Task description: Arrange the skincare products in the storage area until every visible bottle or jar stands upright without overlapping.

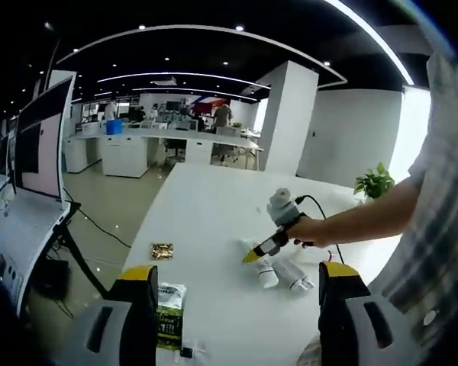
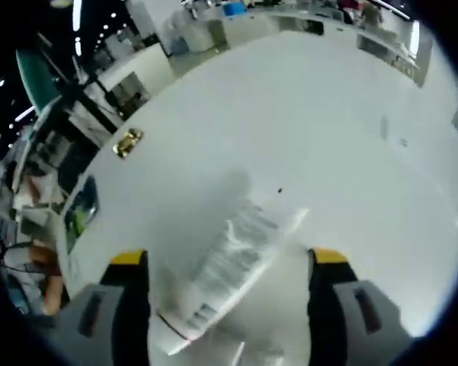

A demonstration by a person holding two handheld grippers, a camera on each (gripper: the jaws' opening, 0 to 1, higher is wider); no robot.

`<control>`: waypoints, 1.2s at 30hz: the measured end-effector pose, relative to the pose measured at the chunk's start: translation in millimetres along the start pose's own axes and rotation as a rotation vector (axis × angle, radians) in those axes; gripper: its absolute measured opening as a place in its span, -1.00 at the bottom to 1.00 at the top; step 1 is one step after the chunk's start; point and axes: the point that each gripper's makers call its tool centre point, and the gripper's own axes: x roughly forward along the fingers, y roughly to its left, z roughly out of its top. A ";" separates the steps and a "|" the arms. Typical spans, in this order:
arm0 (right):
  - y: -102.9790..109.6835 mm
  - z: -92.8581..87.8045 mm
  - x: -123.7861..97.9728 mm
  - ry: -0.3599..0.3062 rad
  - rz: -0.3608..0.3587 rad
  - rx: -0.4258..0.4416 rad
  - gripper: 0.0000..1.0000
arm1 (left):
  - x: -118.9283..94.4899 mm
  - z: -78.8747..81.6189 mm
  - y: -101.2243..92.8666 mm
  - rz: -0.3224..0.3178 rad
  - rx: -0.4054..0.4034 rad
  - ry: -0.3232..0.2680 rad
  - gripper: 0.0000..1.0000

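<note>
Two white plastic tubes (image 1: 282, 273) lay flat at lower centre; none stood upright. Right gripper (image 2: 229, 263) hovered open over one; left gripper (image 1: 240, 284) open, empty.

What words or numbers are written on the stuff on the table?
None can be read.
White tube between the right tongs: rows of print, too blurred.
Green-and-white packet by the left tongs: print too small.
Gold packet: pattern, no legible text.
</note>
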 end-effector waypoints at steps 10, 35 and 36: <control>9.4 0.4 11.9 -0.060 -0.075 -0.146 0.12 | -3.9 -2.8 -5.8 -0.012 0.000 -0.003 0.78; 36.3 12.4 -3.1 -0.213 0.174 -0.070 -0.50 | -15.9 -18.4 -3.7 -0.007 -0.069 0.002 0.77; 37.0 12.5 -6.5 -0.220 0.174 -0.063 -0.50 | -15.5 -18.7 -3.4 -0.009 -0.082 -0.002 0.76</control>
